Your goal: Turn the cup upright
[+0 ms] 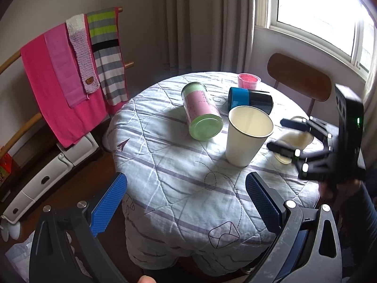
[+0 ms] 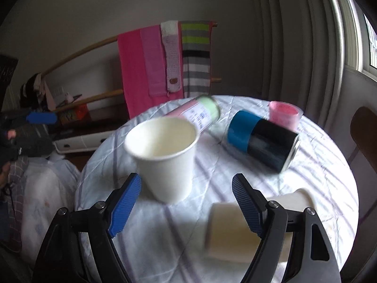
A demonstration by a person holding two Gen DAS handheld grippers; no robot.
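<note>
A round table under a quilted pale cloth with lilac stripes (image 1: 188,188) carries six containers. Largest are two cylindrical jars on their sides: a pink-and-green one (image 1: 202,110) and a glossy black one with a blue band (image 1: 249,100). Three cream paper cups follow: one tapered cup standing upright, mouth up (image 1: 247,134), mid-table, and two lying tipped, a blurred one (image 2: 231,231) and another behind it (image 2: 297,198). One small pink translucent cup (image 1: 248,80) stands beyond. The left gripper (image 1: 186,202) and right gripper (image 2: 186,202) have ribbed blue fingers spread wide, holding nothing.
</note>
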